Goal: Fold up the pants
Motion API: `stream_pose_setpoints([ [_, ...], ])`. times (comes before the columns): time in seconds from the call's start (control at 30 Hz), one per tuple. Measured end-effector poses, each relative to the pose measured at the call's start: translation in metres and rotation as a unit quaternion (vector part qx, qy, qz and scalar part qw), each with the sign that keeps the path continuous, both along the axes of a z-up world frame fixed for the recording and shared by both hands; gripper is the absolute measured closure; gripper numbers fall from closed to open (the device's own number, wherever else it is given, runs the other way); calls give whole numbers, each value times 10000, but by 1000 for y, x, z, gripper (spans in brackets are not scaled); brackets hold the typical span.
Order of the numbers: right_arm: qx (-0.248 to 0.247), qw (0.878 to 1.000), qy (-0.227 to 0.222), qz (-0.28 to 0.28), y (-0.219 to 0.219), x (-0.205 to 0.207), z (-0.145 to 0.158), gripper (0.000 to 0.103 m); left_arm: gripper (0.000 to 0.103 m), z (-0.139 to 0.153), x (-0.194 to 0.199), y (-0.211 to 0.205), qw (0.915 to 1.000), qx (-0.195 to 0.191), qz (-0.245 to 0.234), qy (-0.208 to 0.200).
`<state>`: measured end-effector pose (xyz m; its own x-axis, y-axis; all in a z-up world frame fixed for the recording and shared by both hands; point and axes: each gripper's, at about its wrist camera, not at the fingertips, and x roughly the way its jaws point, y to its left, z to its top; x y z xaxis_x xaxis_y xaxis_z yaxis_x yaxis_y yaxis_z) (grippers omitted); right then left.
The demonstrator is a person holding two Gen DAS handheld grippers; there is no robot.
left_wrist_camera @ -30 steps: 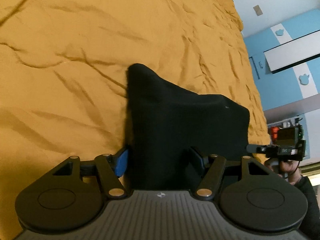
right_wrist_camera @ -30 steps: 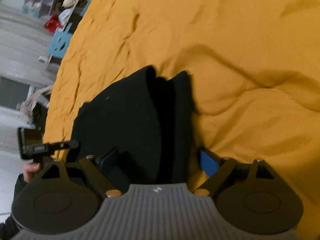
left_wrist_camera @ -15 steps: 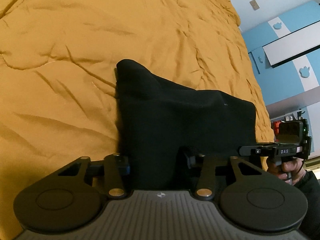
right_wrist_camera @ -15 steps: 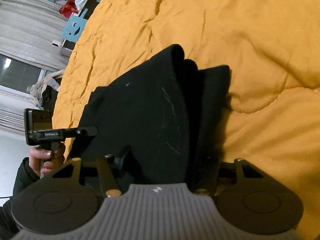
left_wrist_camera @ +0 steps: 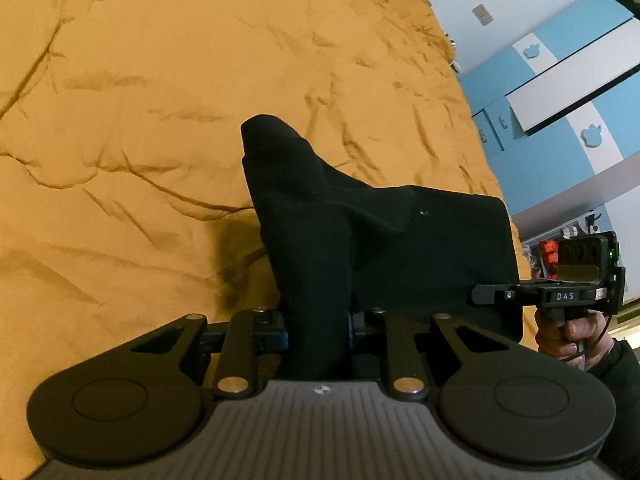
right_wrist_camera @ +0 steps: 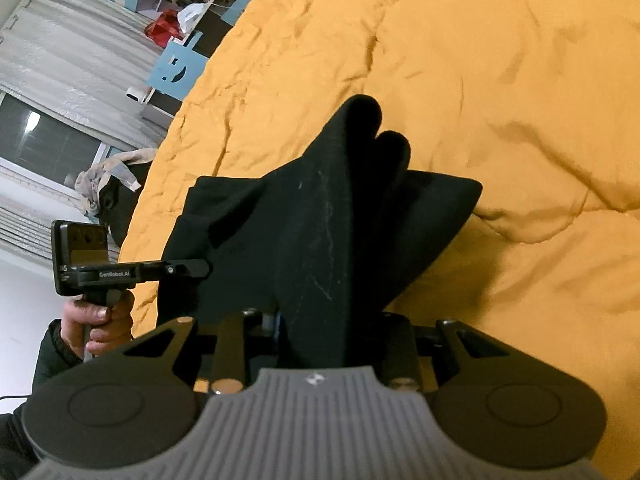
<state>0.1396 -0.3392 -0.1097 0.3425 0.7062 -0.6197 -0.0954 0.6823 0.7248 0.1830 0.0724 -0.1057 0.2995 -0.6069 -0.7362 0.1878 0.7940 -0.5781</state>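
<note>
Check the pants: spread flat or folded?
Folded: the pants show doubled layers, near edge pinched up off the bedspread.

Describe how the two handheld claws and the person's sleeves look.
Each claw has black linkage arms, round black discs and a ribbed grey body with a small logo. The left claw reads "GenRobot.AI"; the right claw reads "DAS" and trails a thin cable. The sleeves are dark.

pants (left_wrist_camera: 380,240) on bedspread (left_wrist_camera: 160,120) — cabinets (left_wrist_camera: 568,92) behind, right

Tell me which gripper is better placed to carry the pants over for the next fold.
Neither clearly: the left gripper and right gripper have both just closed on the black pants, each pinching one near corner, so both should probably move together.
</note>
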Motion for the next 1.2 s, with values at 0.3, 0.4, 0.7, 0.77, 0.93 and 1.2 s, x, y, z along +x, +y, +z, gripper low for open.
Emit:
stream_pose_setpoints([
  [0.3, -170, 9994, -289, 83, 31, -17, 53, 77, 78, 37, -24, 32, 9993, -262, 40, -269],
  [0.4, -200, 9987, -430, 208, 58, -11, 73, 77, 78, 47, -27, 59, 9989, -291, 176, -335],
  [0.7, -165, 9951, -741, 642, 176, 41, 111, 77, 78, 86, -14, 168, 9970, 29, 620, -465],
  [0.77, -135, 9944, -790, 683, 203, 59, 115, 77, 78, 92, -6, 190, 9963, 105, 721, -466],
  [0.93, -77, 9950, -787, 613, 258, 105, 108, 77, 78, 98, 20, 235, 9934, 385, 984, -455],
  [1.2, 120, 9983, -424, 369, 310, 159, 53, 77, 78, 65, 64, 276, 9891, 821, 1213, -131],
])
